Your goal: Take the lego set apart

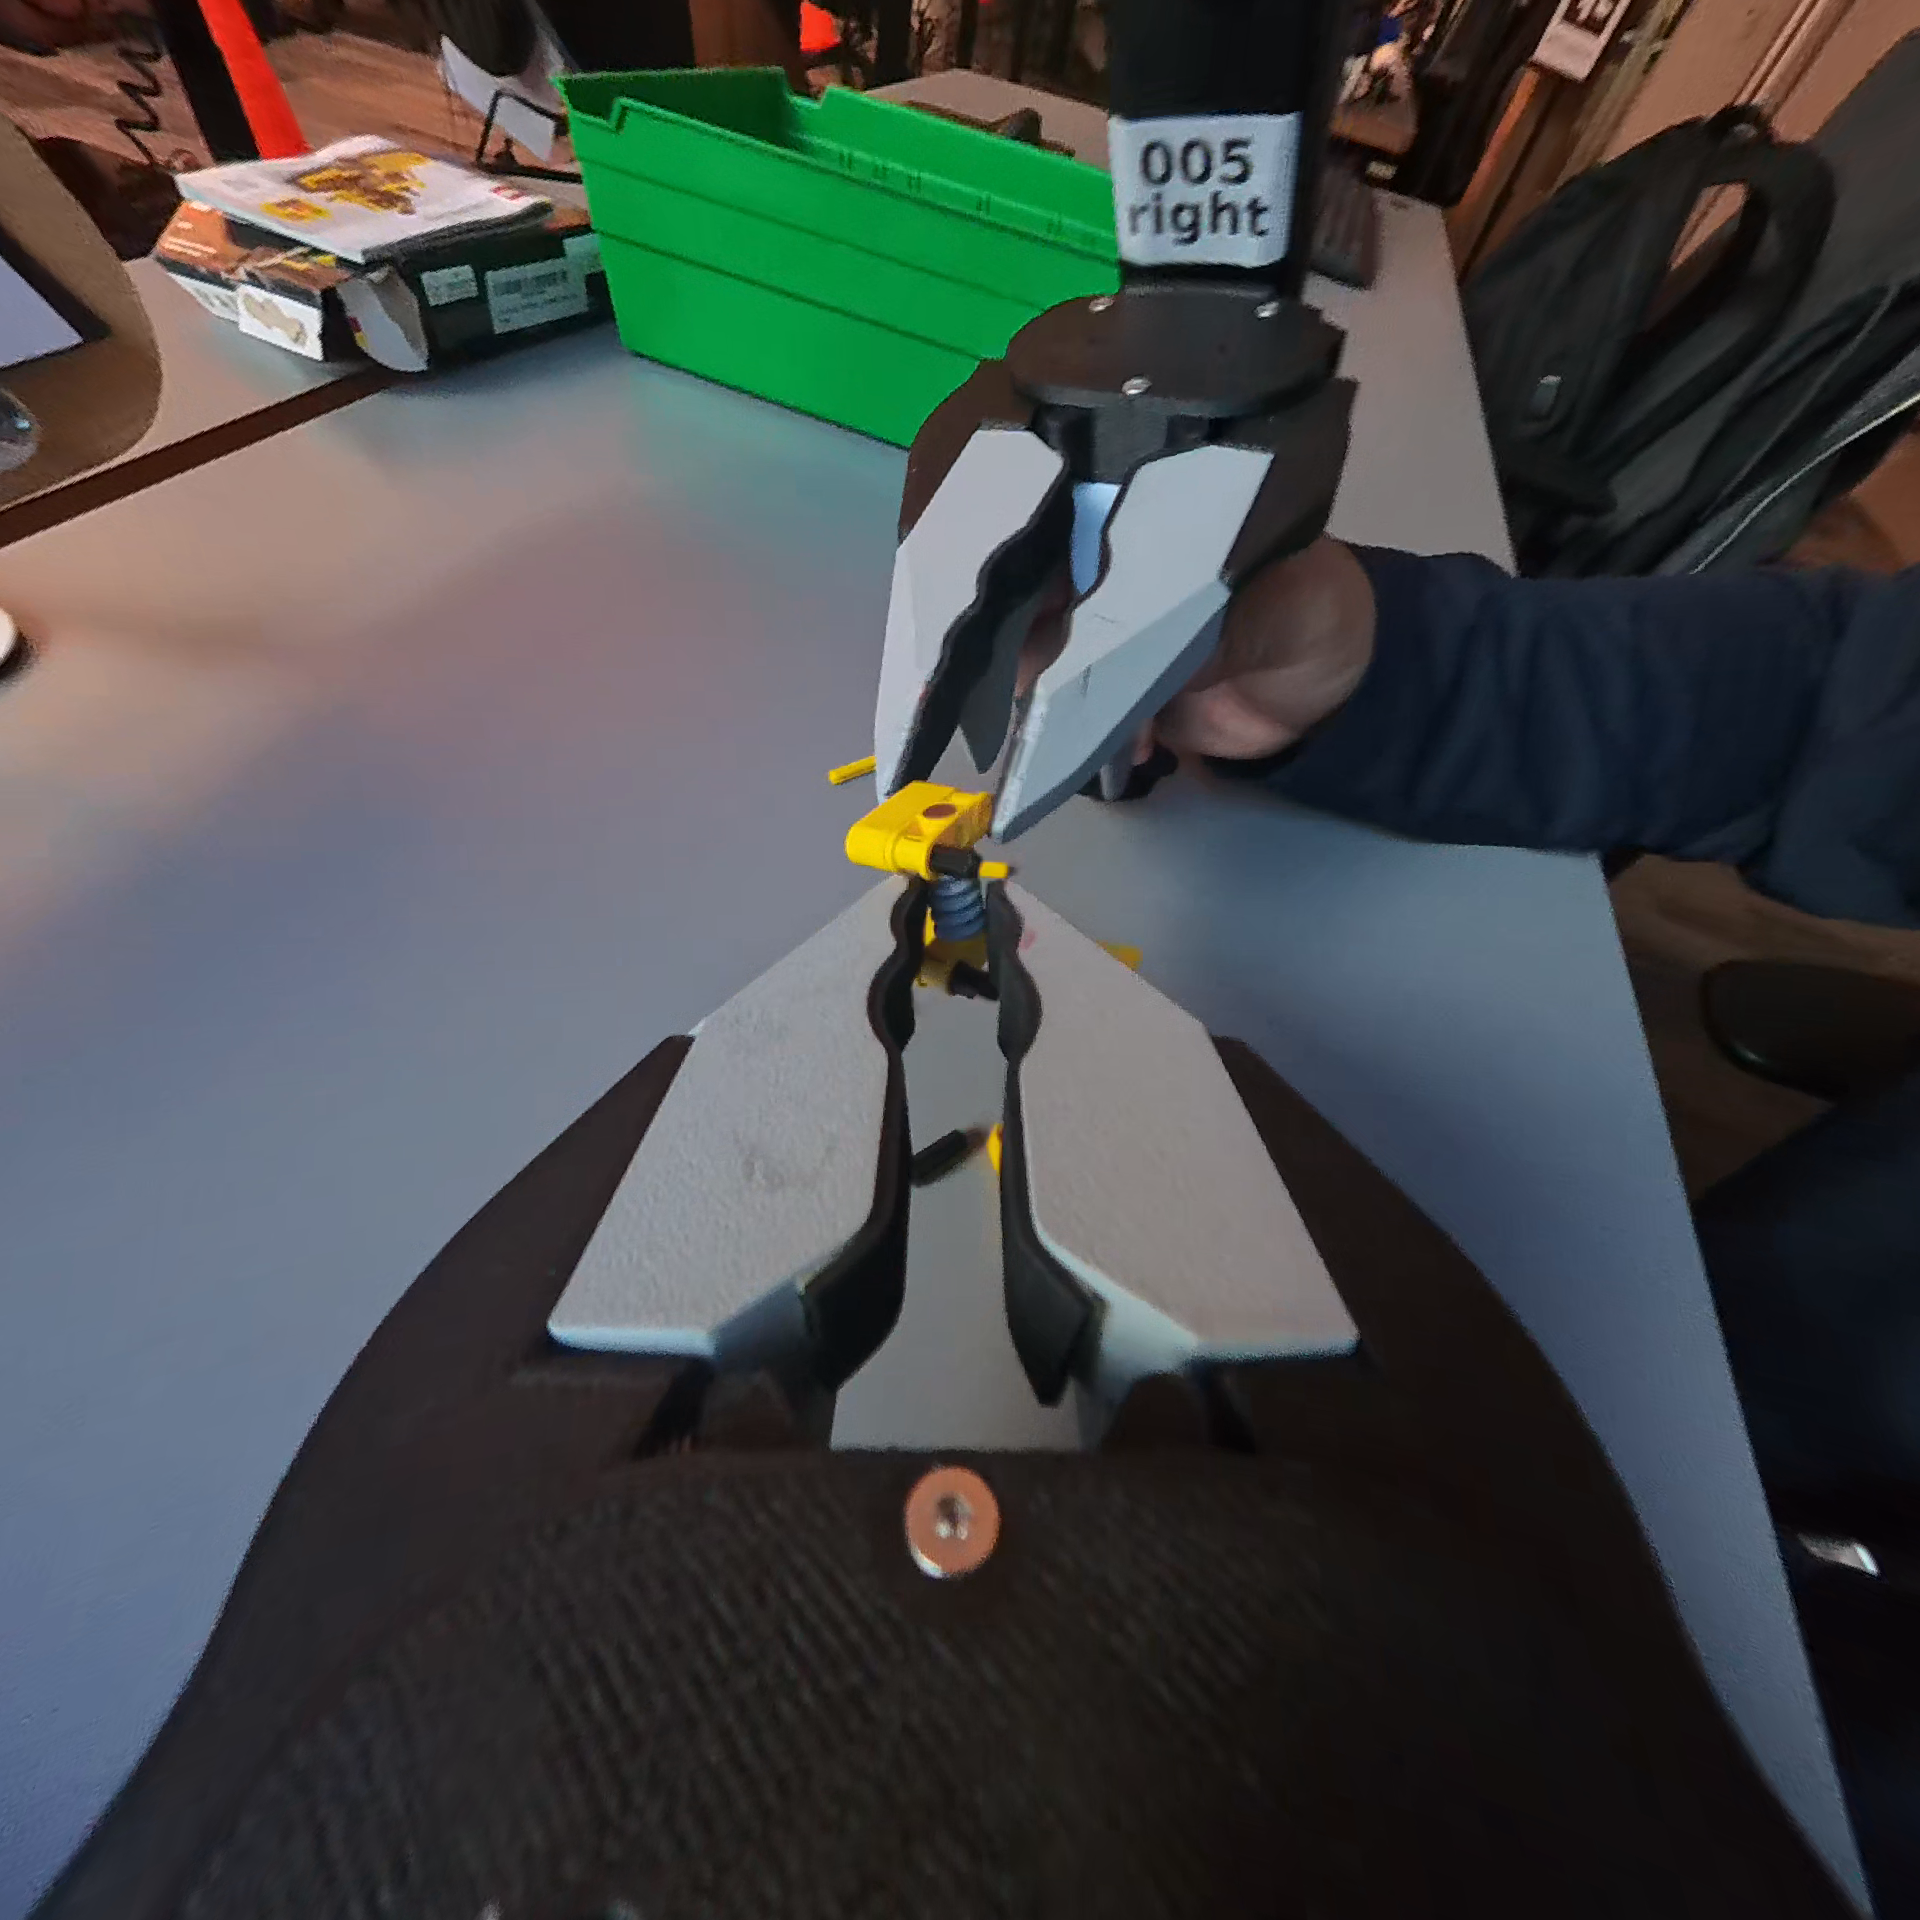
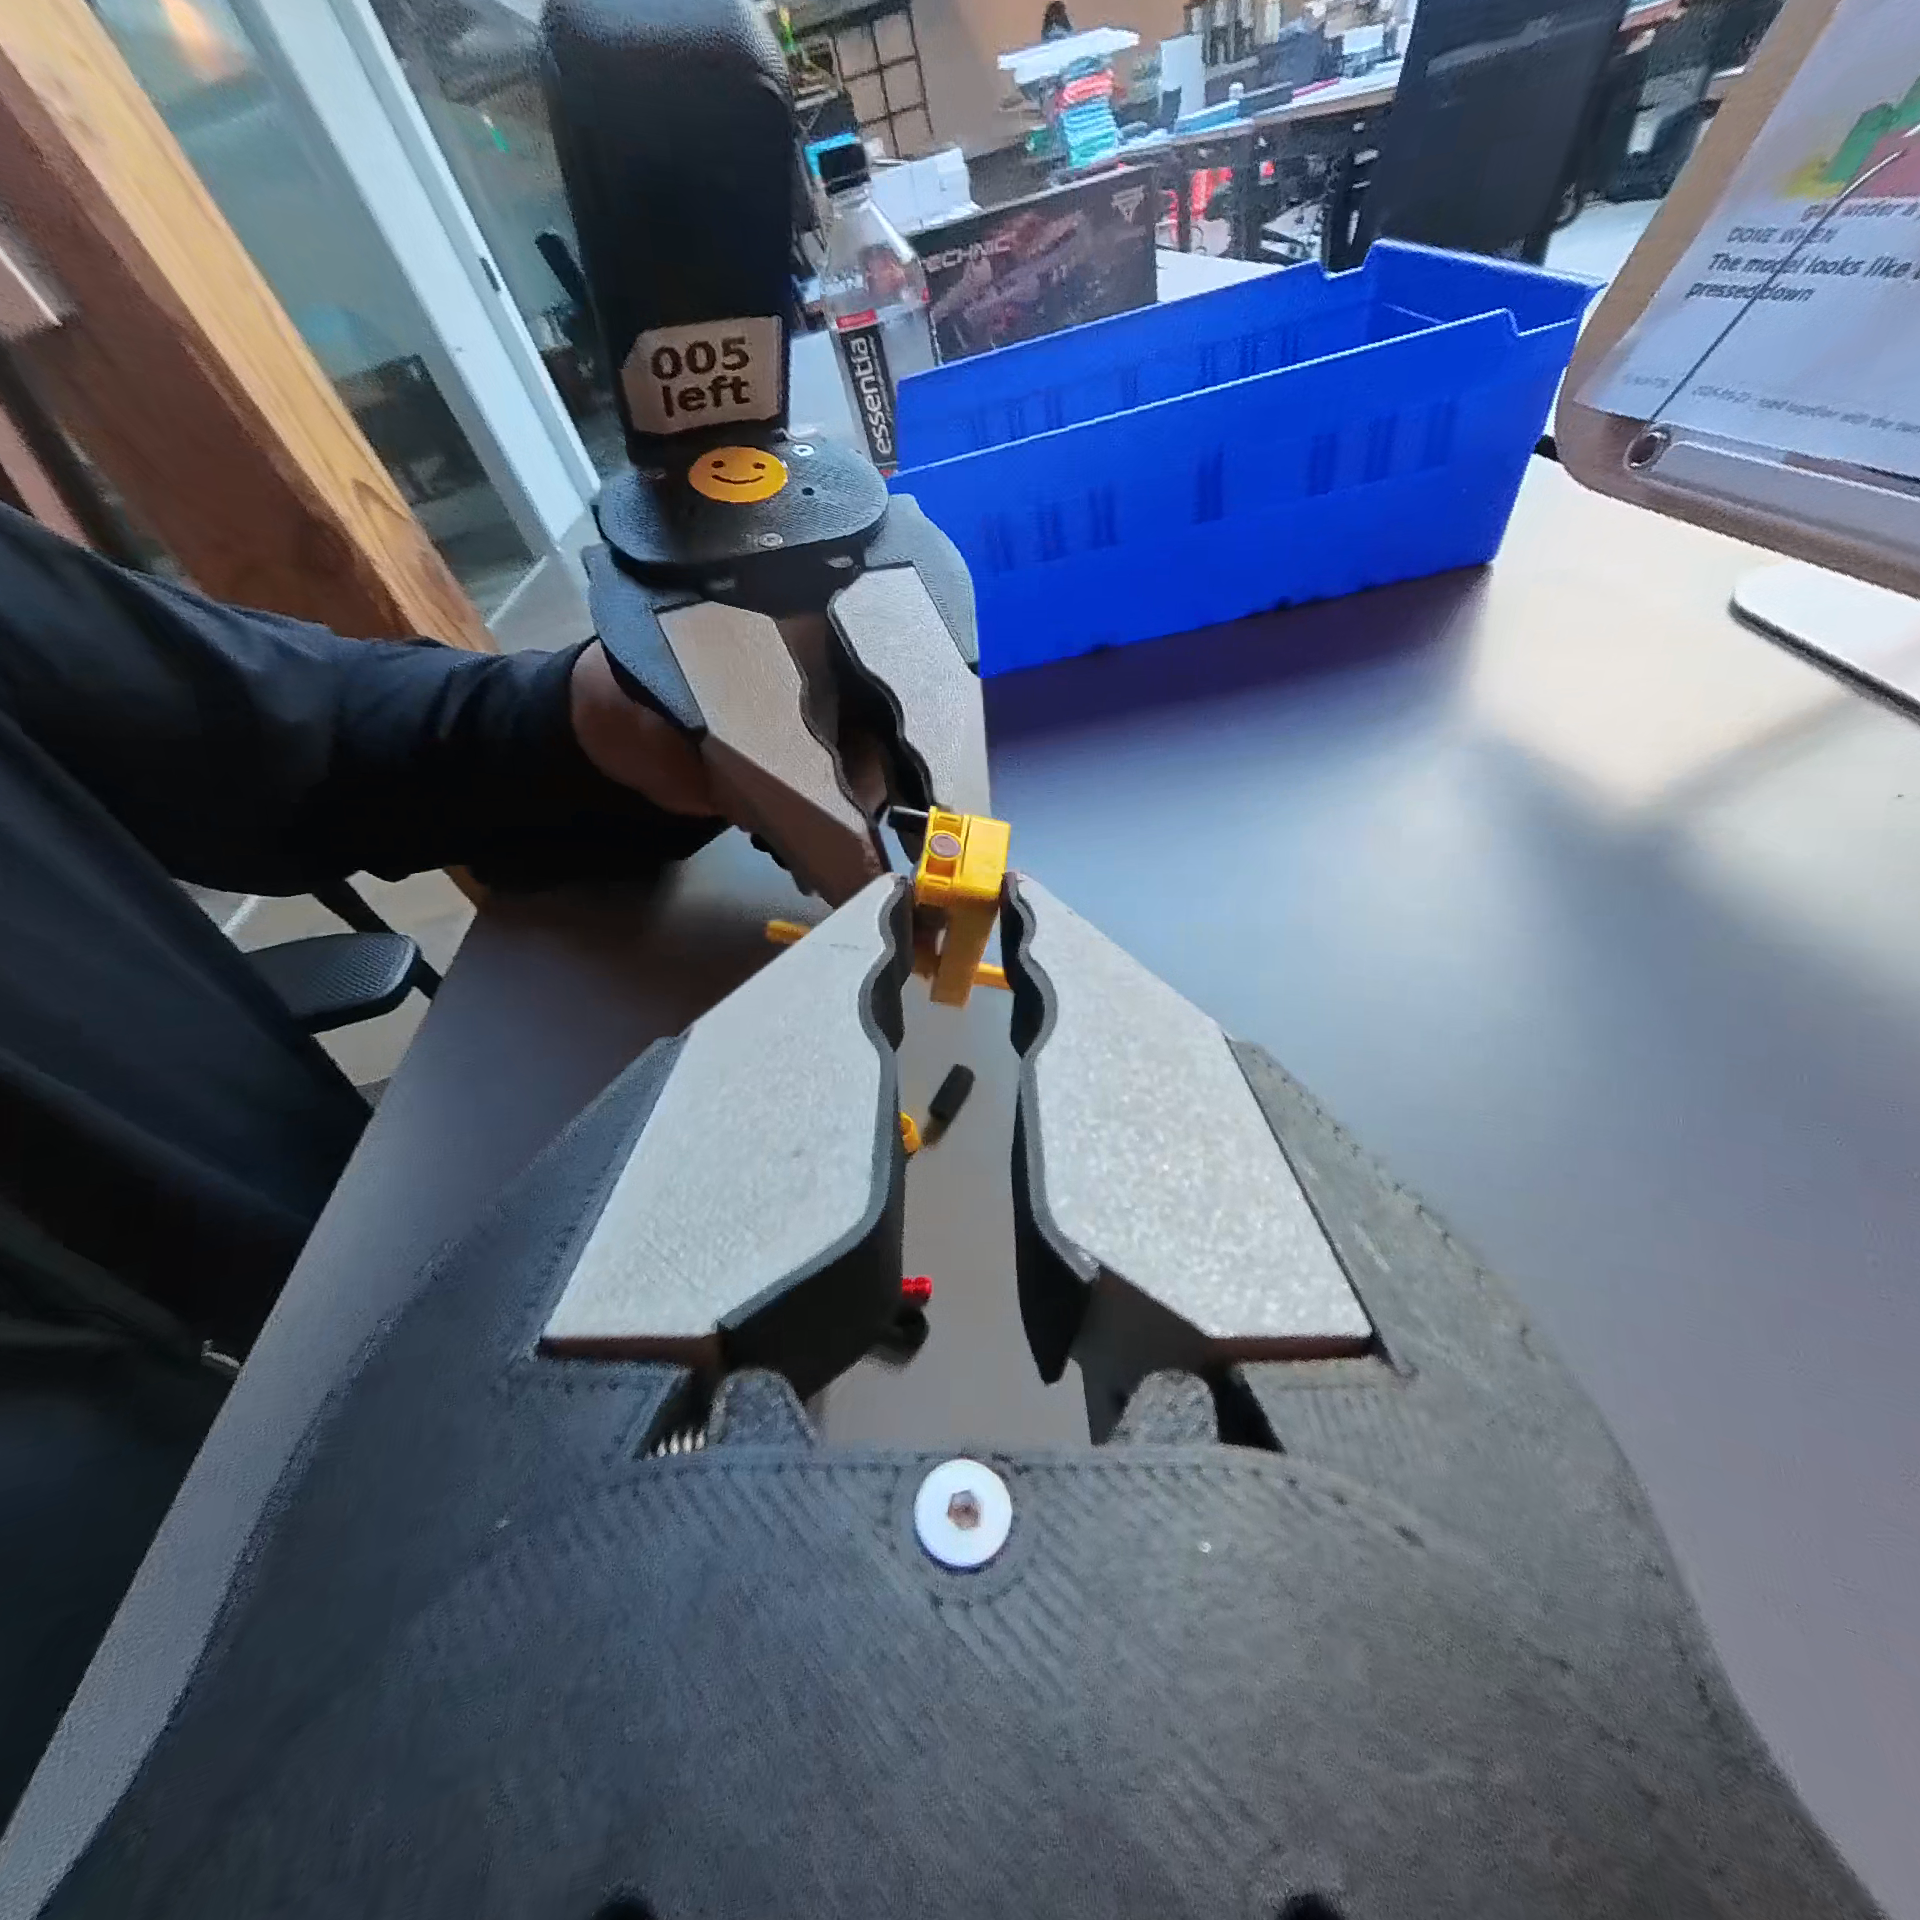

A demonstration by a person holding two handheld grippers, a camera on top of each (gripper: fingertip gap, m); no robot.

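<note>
A small yellow lego assembly [image 1: 920, 826] with a blue spring [image 1: 956, 912] is held above the grey table [image 1: 416, 831] between both grippers. My left gripper [image 1: 951, 906] is shut on the spring end. My right gripper [image 1: 951, 812] comes down from above in the left wrist view and pinches the yellow block. In the right wrist view my right gripper [image 2: 956, 902] is shut on the yellow block [image 2: 961, 883], and the left gripper [image 2: 888, 836] meets it from the far left. The spring is hidden in that view.
Loose parts lie on the table under the grippers: a black pin [image 2: 951, 1091], a red bit [image 2: 916, 1288], yellow bits [image 1: 852, 772]. A green bin [image 1: 831, 260] and a box with a booklet [image 1: 364, 239] stand behind. A blue bin [image 2: 1195, 468], a bottle [image 2: 873, 312] and a monitor stand [image 2: 1829, 623] are on the other side.
</note>
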